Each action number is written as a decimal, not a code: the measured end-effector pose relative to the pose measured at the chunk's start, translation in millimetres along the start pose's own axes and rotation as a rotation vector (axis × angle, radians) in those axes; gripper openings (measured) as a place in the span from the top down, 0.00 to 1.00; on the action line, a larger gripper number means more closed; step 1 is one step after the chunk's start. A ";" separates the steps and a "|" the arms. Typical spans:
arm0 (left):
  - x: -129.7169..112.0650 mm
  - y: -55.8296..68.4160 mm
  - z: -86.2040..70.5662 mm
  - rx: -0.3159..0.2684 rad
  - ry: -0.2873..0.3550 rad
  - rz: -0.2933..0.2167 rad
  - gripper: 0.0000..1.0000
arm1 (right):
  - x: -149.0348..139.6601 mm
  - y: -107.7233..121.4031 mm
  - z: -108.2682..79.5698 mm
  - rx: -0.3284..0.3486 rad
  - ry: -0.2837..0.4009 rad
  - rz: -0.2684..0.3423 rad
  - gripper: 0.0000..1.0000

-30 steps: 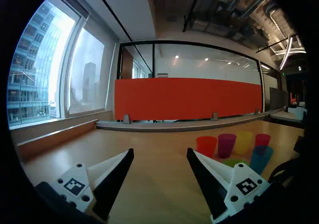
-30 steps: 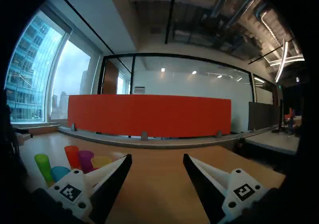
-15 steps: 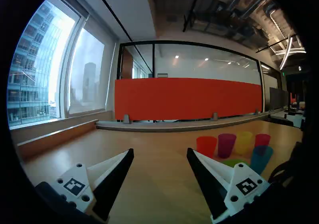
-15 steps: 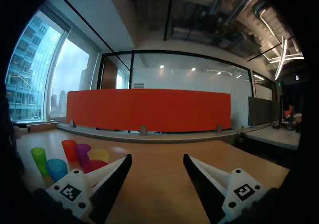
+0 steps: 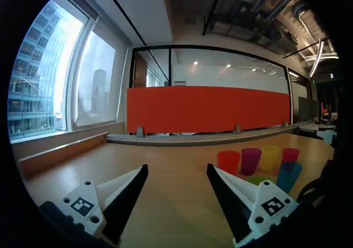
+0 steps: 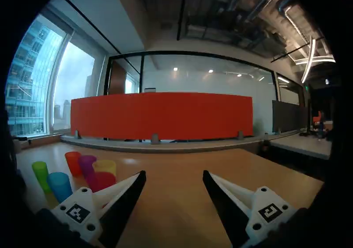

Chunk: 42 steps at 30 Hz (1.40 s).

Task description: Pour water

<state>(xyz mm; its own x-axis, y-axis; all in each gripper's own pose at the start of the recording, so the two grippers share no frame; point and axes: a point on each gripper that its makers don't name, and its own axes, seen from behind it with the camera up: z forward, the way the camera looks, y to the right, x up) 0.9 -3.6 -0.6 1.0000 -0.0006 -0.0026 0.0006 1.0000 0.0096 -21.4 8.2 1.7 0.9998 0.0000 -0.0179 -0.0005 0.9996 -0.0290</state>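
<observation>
The left tool is held low and level over the wooden desk, pointing straight ahead at a long orange screen that runs along the desk's far edge. Its two white fingers rise from the bottom of the frame and are spread wide with bare desk between them, so it is released and grasps nothing. A cluster of plastic cups stands on the desk at the lower right of the left gripper view, just beyond the right-hand finger. An orange cup, a purple cup, a yellow cup and a red cup form the back row. A blue cup and a green cup stand in front, the green one partly hidden behind the finger. The right tool has the same pose: level, low, aimed at the screen, fingers parted wide and empty. In the right gripper view the cups sit at the lower left, the red one partly behind the left-hand finger. Tall windows stand at the left of the frame.
</observation>
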 end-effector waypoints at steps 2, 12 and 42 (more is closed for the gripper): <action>-0.1 0.3 0.2 0.000 0.000 0.000 0.01 | 0.2 -0.2 0.1 -0.001 0.000 -0.001 0.00; -0.3 0.6 0.5 0.000 0.000 0.000 0.01 | 0.4 -1.7 -0.8 0.004 0.000 0.001 0.00; 0.1 0.7 0.3 0.000 0.000 0.000 0.01 | -0.4 -4.5 -1.2 0.016 -0.001 0.001 0.00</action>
<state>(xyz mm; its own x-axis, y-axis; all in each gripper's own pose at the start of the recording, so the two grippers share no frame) 0.9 -3.0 -0.3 1.0000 -0.0005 -0.0025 0.0005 1.0000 0.0097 -21.8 3.7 0.6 0.9999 0.0013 -0.0166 -0.0015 0.9999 -0.0134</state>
